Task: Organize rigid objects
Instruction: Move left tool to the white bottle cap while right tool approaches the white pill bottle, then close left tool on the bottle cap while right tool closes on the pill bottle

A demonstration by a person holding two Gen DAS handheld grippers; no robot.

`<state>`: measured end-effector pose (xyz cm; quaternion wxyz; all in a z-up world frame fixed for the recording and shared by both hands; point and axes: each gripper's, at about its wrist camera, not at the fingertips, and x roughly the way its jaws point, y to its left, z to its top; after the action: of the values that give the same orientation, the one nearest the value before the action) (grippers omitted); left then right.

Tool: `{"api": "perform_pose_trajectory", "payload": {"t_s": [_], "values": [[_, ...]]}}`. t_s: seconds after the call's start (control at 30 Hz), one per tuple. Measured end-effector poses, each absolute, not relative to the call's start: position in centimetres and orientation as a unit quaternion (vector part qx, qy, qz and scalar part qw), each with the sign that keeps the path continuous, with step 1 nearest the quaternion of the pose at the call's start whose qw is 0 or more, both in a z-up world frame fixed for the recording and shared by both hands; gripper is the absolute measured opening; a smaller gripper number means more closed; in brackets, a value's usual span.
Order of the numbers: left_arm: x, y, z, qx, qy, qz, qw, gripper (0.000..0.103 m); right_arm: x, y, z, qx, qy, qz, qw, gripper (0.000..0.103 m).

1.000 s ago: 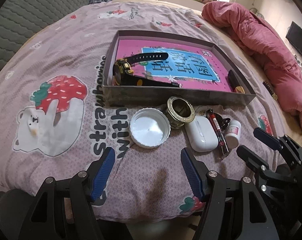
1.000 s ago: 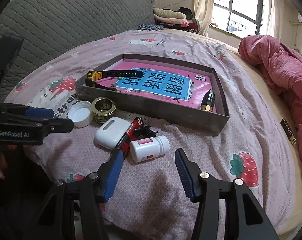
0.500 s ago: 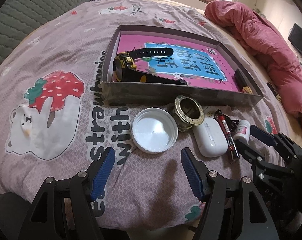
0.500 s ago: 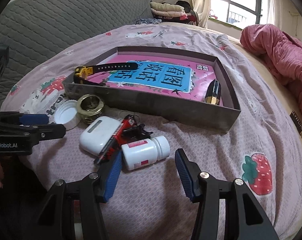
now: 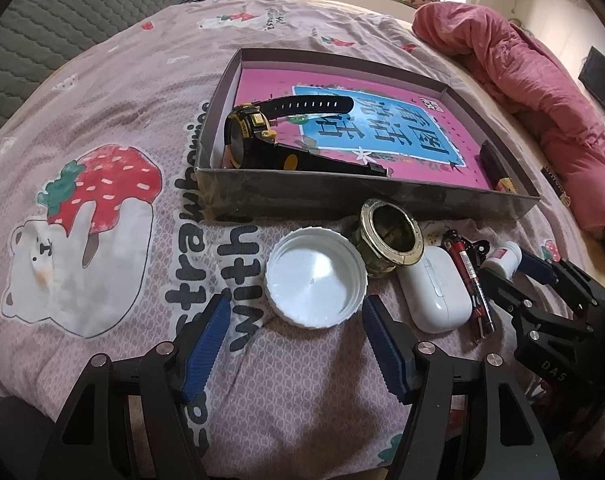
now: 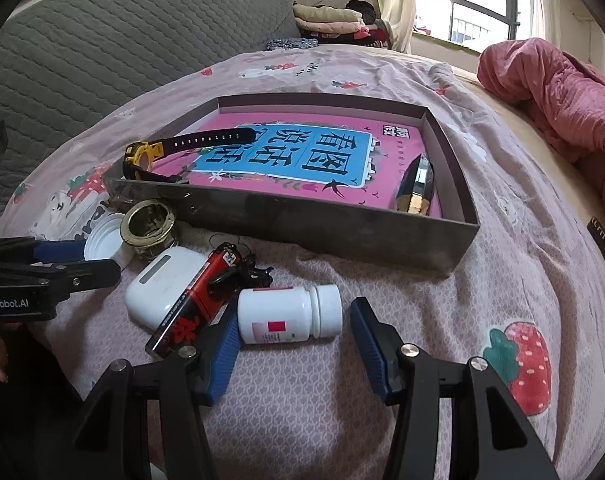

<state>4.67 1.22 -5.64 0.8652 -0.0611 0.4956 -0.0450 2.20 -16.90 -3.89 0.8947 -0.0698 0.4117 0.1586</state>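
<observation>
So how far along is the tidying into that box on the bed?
Done: the watch and a black-and-gold pen-like item lie in the box.

In hand: nothing; left gripper is open around the white lid, right gripper open around the pill bottle.

Left on the bedspread: the lid, brass ring, earbud case, red pen, bottle.
</observation>
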Motion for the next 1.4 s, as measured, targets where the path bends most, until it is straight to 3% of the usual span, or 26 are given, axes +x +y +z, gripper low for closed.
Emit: {"api": "perform_pose_trajectory", "payload": {"t_s": [0.43, 0.53, 1.0, 1.2, 1.4], "values": [[5.4, 0.9, -6.2, -0.050, 0.486, -0.043, 0.871, 0.070, 2.7, -16.6, -4.2, -0.081, 0.409, 0.158, 0.895, 0.053], [5.6, 0.8, -6.3, -0.044, 0.484, -0.042, 0.873, 0.070, 2.8, -16.8, -4.1, -0.079, 0.407, 0.153, 0.897, 0.046], [5.9, 1.0, -6.3, -0.047, 0.474, -0.044, 0.878, 0.070, 3.2, -18.6, -3.4, -0.040, 0.398, 0.144, 0.905, 0.046], [5.8, 2.0, -5.9, -0.066, 0.470, -0.038, 0.879, 0.052, 3.4, -19.2, -3.1, -0.027, 0.397, 0.138, 0.907, 0.046], [5.7, 2.5, -5.7, -0.081, 0.468, -0.043, 0.879, 0.052, 3.3, -19.4, -2.9, -0.027, 0.393, 0.138, 0.909, 0.046]]}}
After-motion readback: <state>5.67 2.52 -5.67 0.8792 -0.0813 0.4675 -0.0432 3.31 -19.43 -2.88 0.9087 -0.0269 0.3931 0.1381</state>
